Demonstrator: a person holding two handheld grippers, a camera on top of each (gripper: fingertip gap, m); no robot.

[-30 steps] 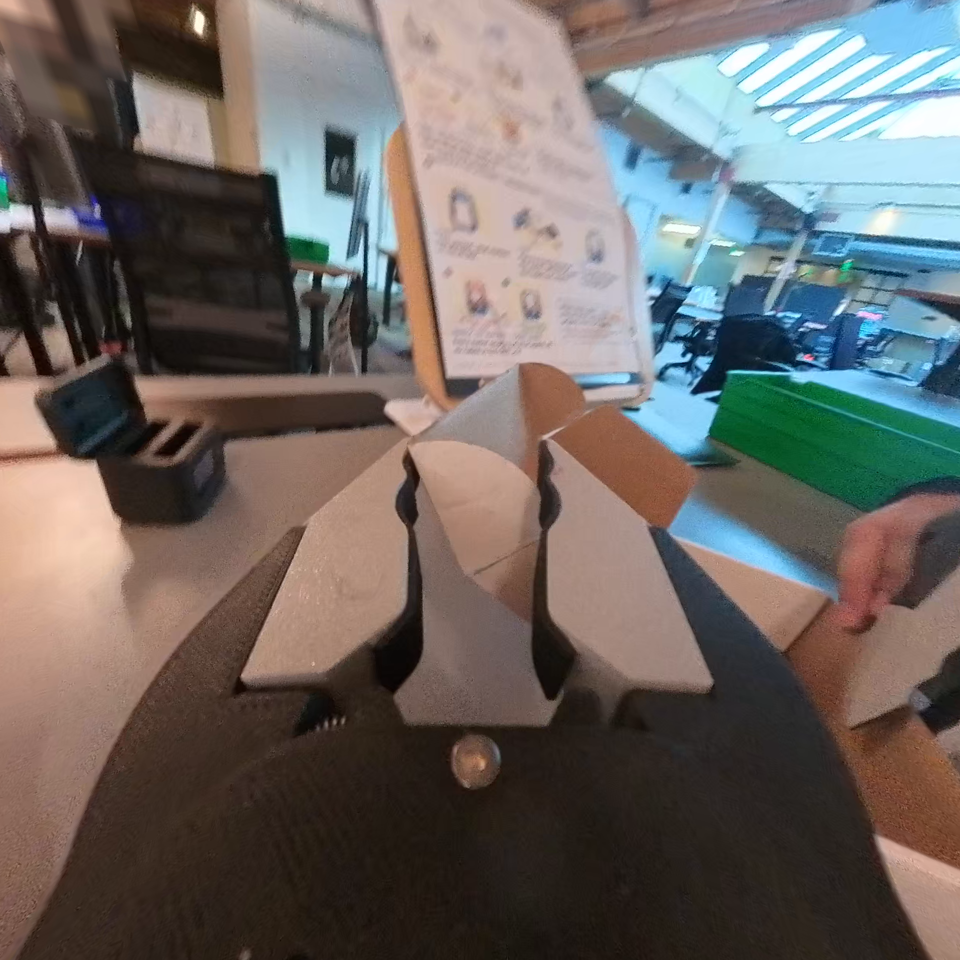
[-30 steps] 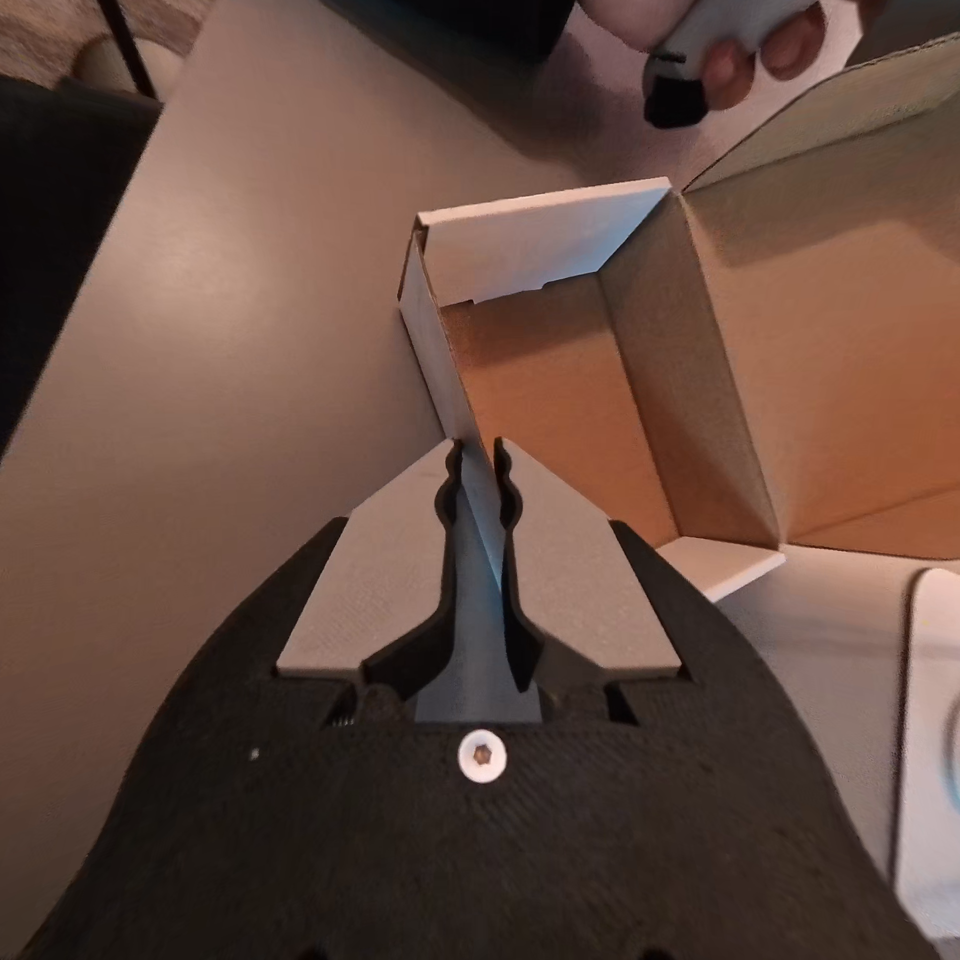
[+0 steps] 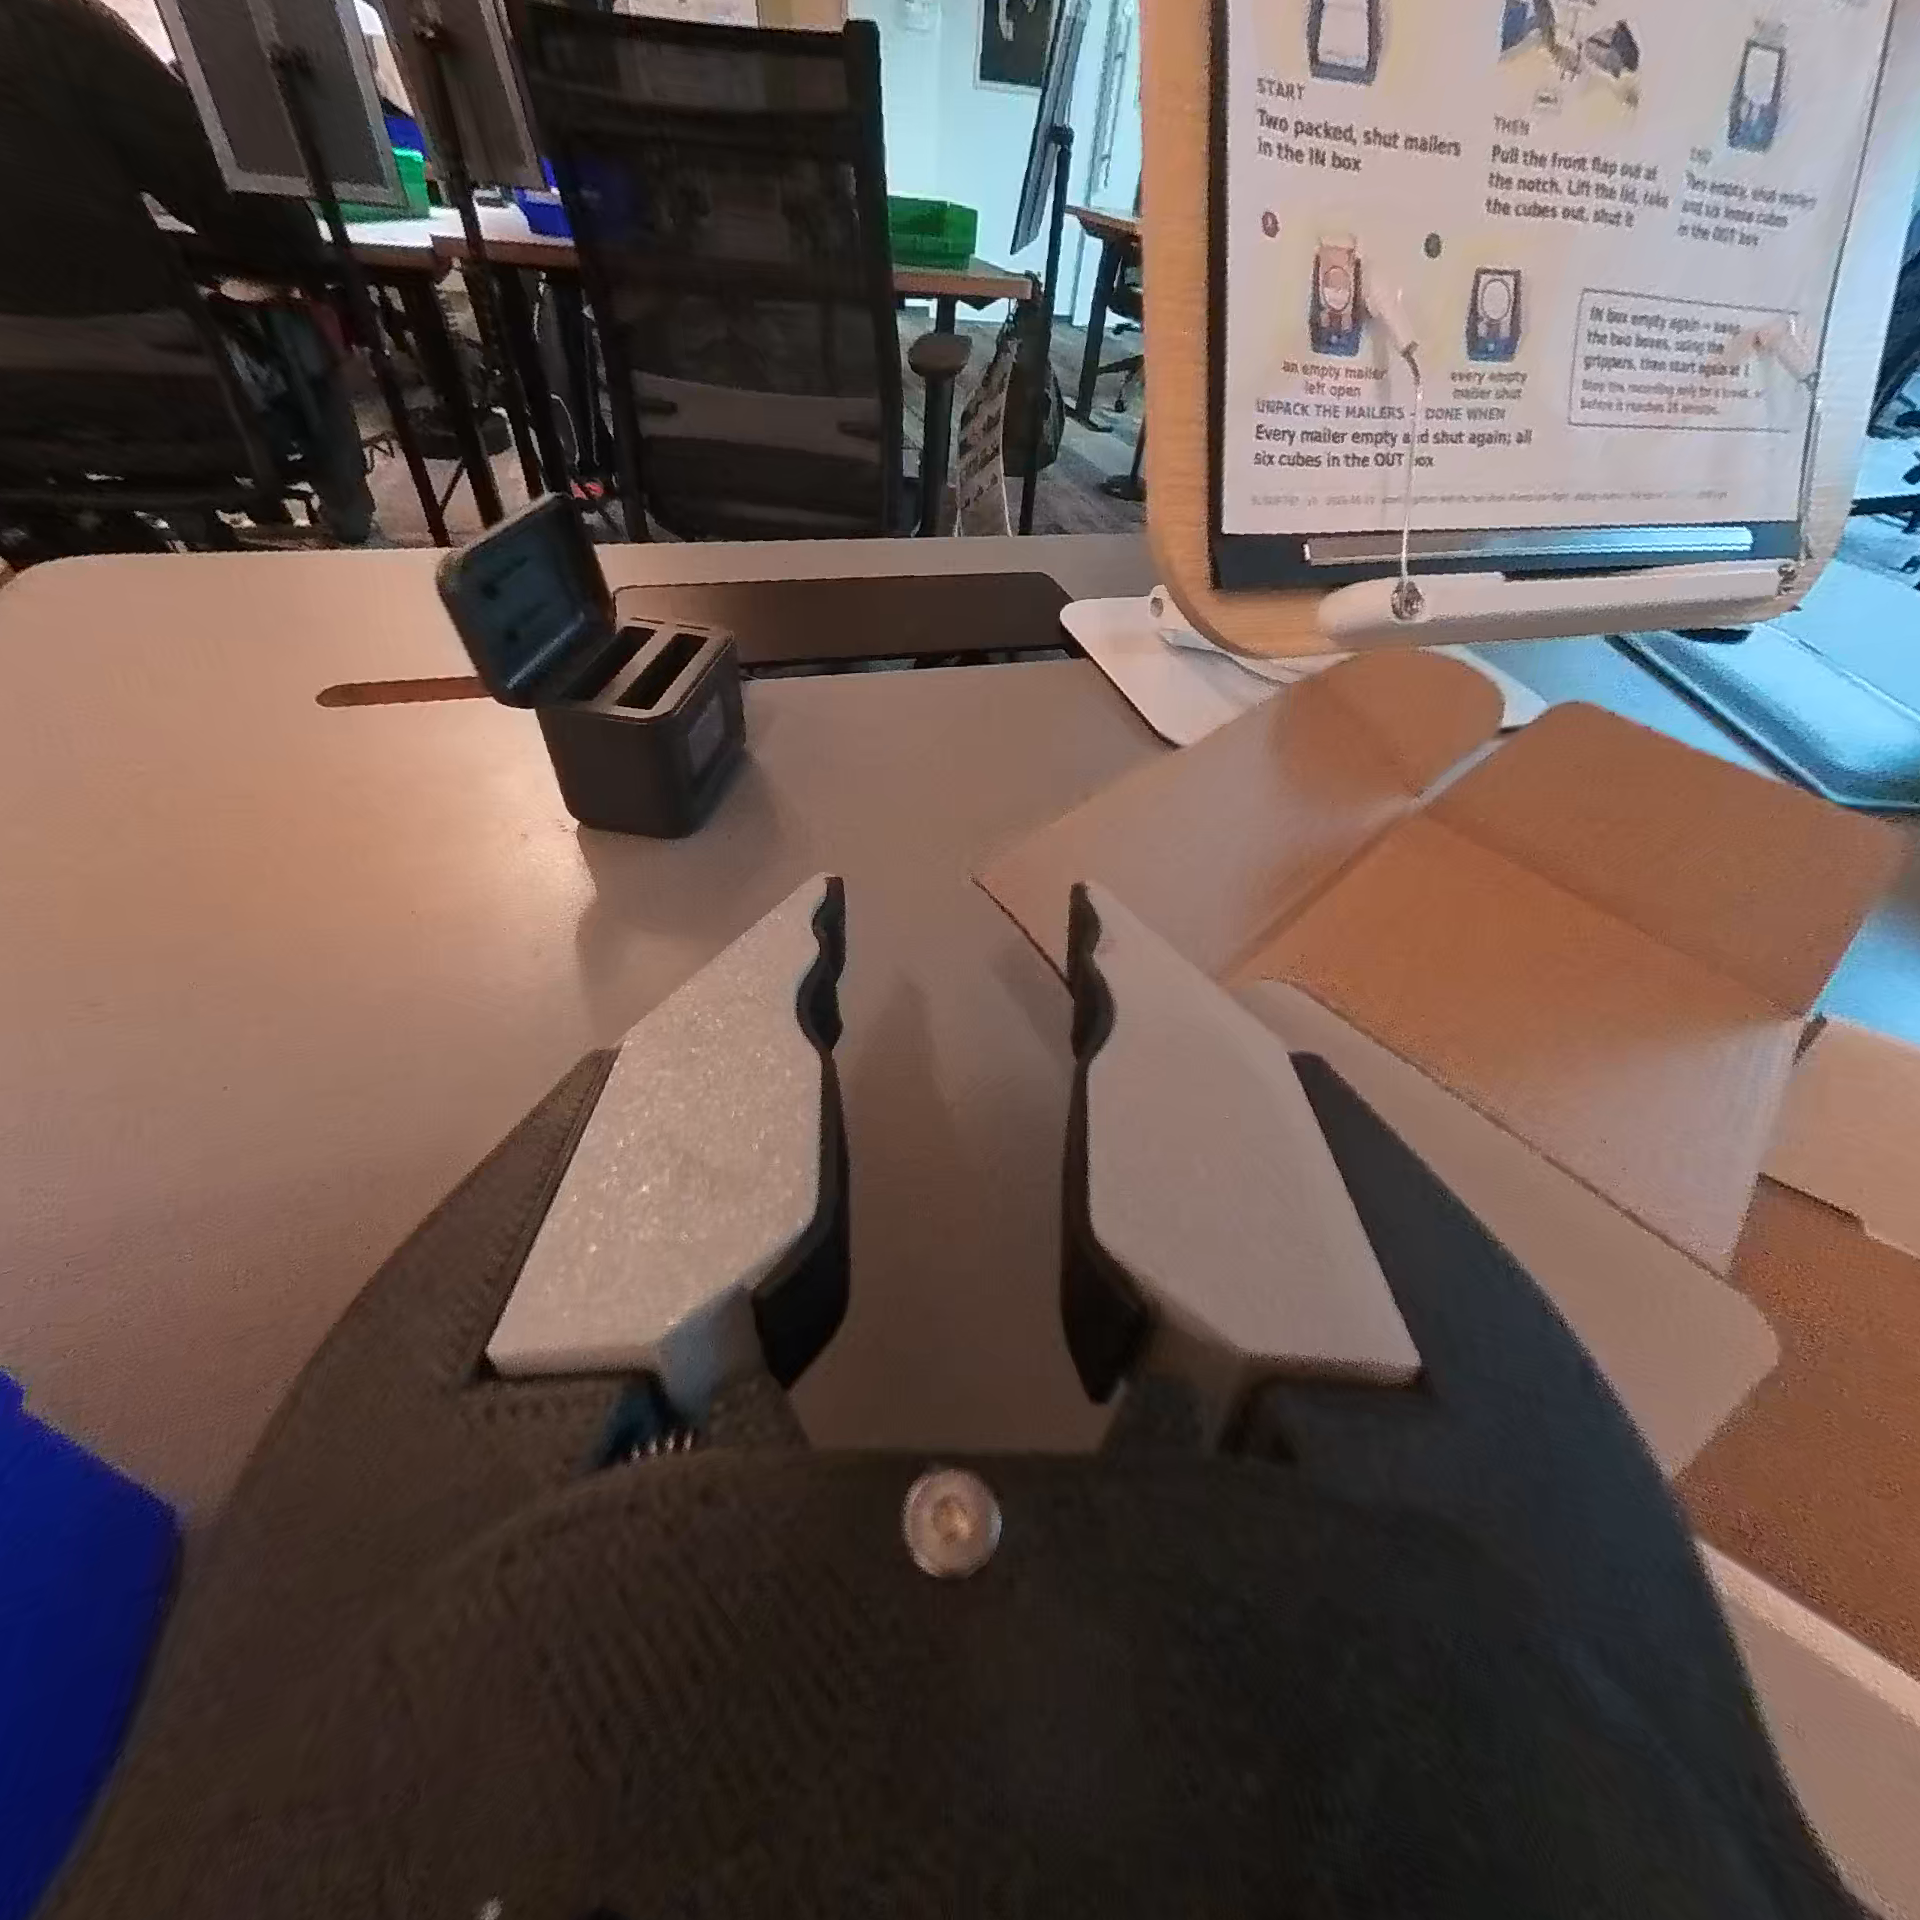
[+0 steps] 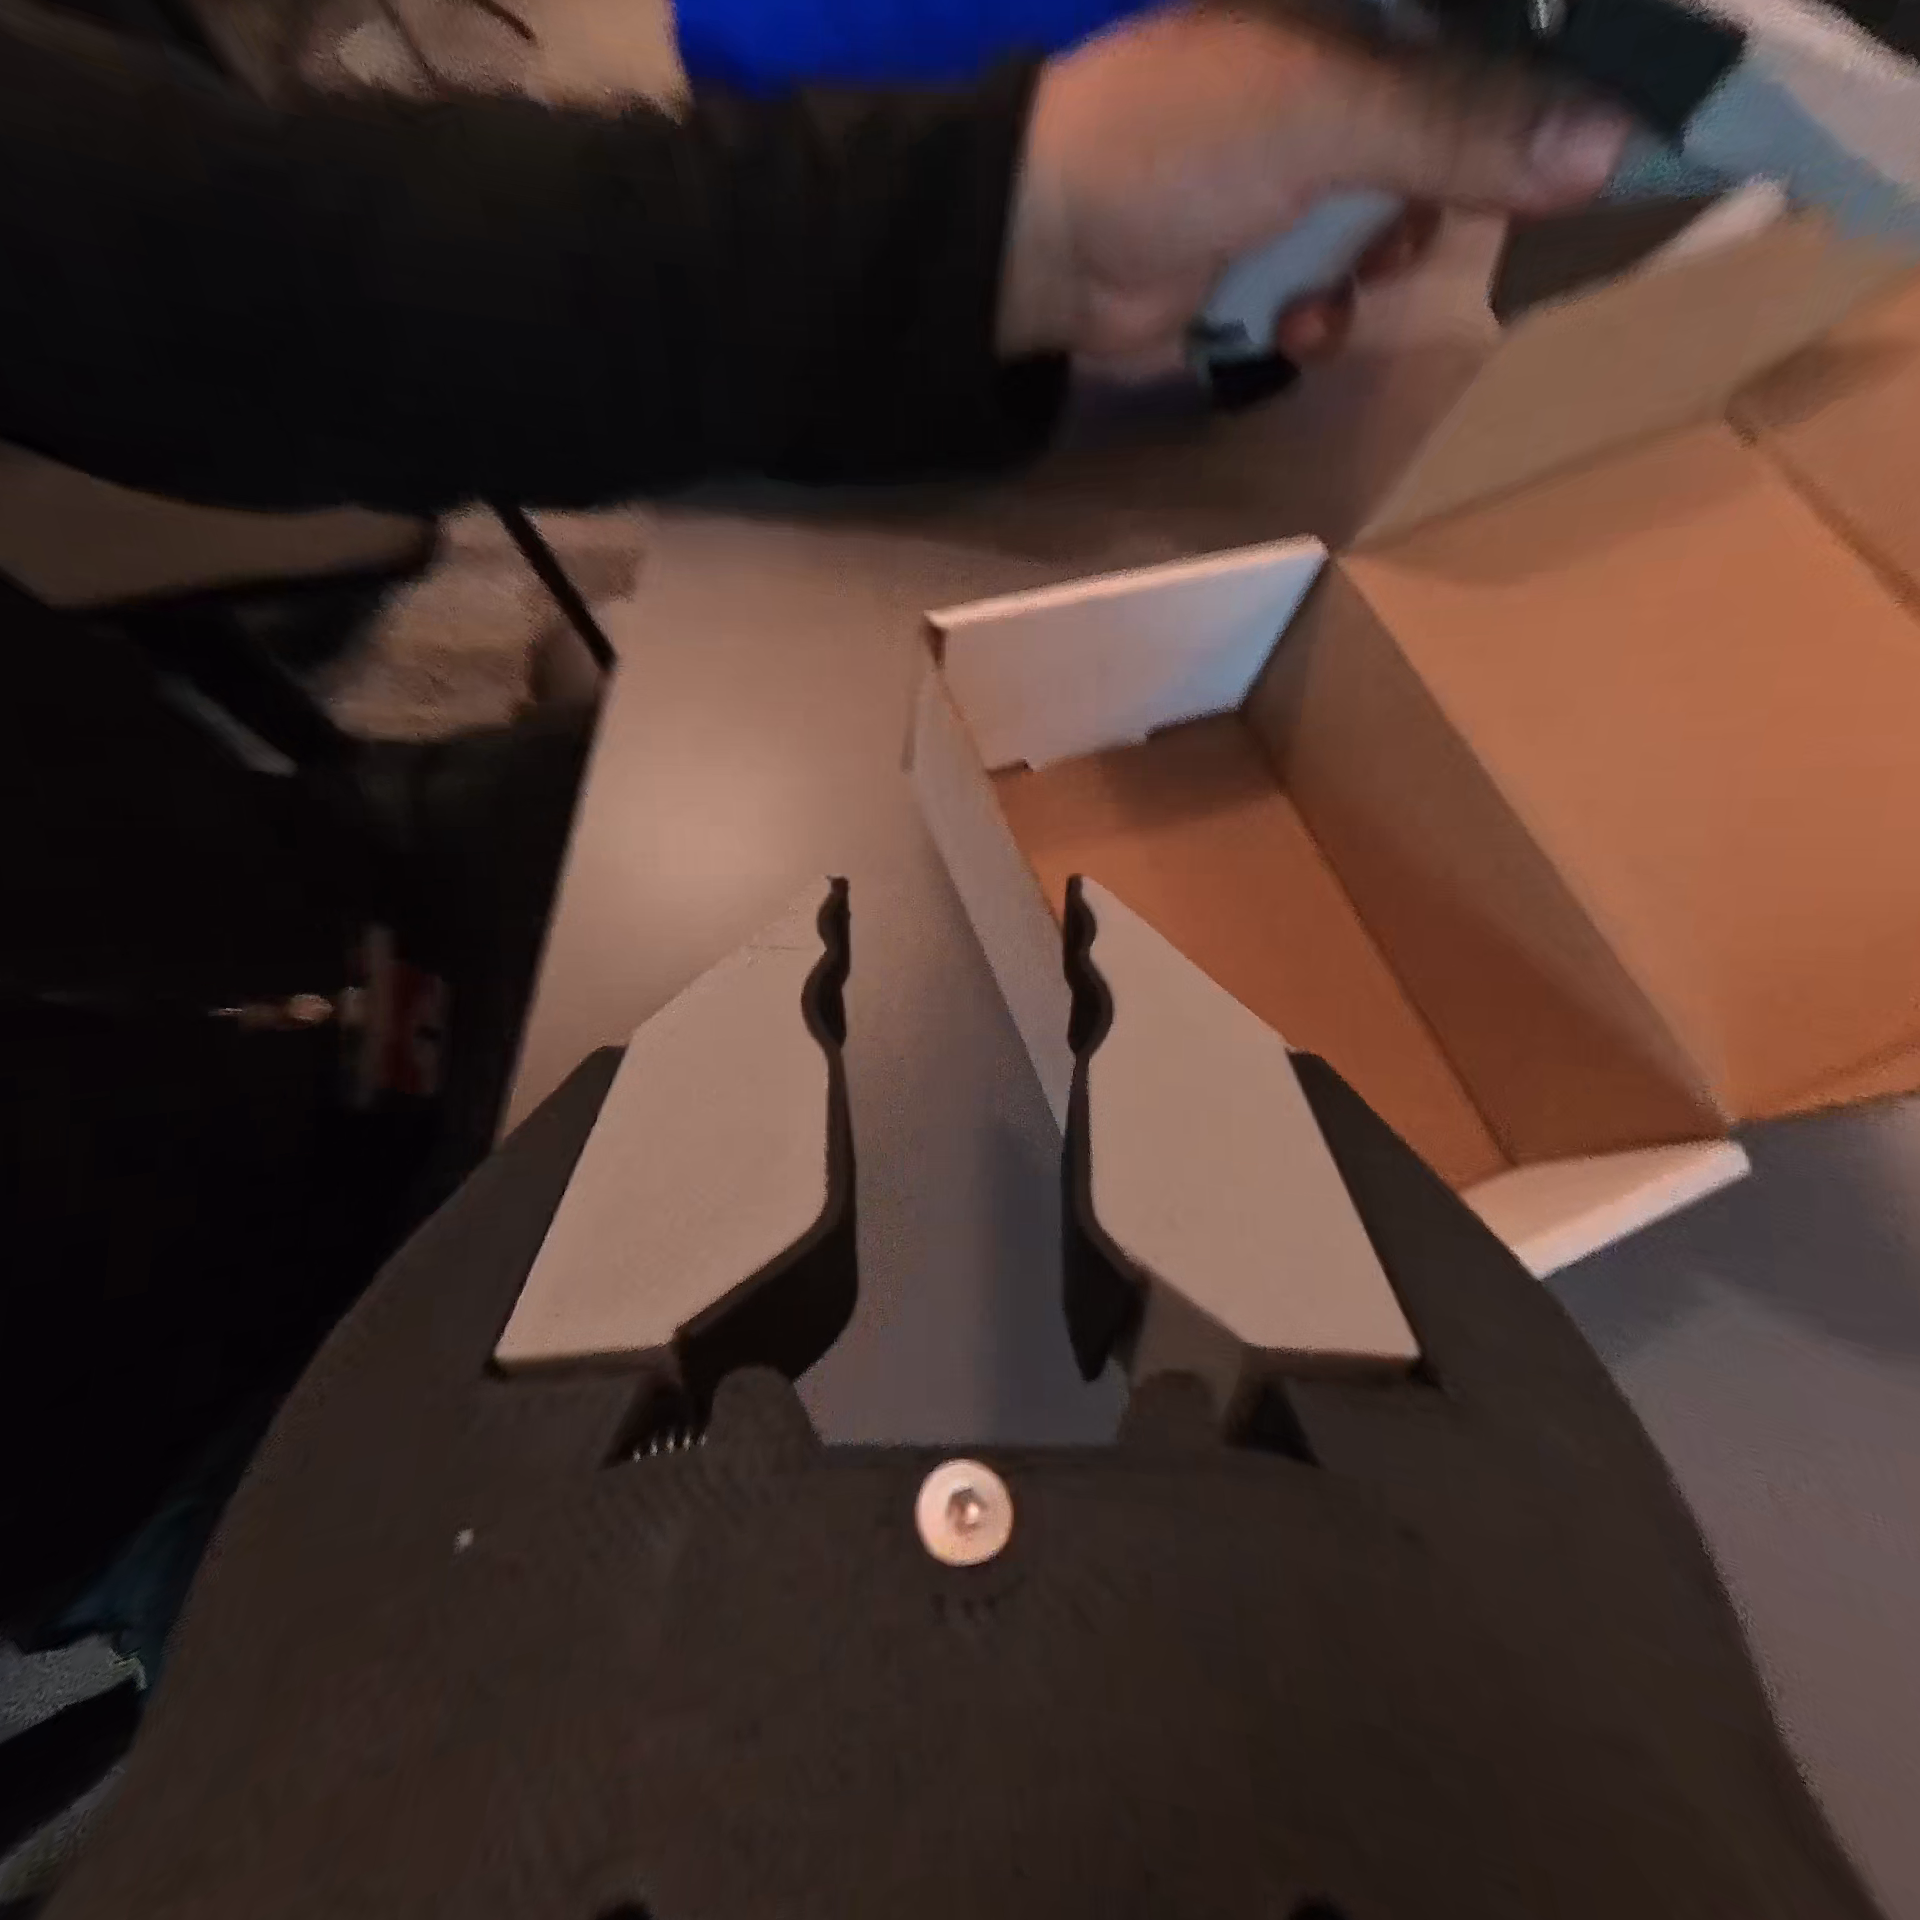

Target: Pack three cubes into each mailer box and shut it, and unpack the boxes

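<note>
An open white mailer box with a brown inside lies on the grey table; it shows in the left wrist view [image 3: 1538, 935] at the right and in the right wrist view [image 4: 1455, 831], where its inside is empty. My left gripper [image 3: 954, 904] is open and empty, over the table just left of the box's lid flap. My right gripper [image 4: 954, 904] is open and empty, its right finger [image 4: 1174, 1122] over the box's white near wall [image 4: 977, 862]. The hand holding the left gripper [image 4: 1247, 197] shows blurred at the top of the right wrist view. No cubes are in view.
A small black case with its lid up [image 3: 623, 696] stands on the table ahead of my left gripper. An instruction sheet on a stand [image 3: 1496, 312] rises at the back right. A blue thing [image 3: 62, 1621] sits at the lower left edge. Office chairs stand beyond the table. Left tips to right tips: about 25 cm.
Both grippers have let go of the box and opened. The left one has dropped from the lid flap and moved left; the right one has drawn back from the box wall.
</note>
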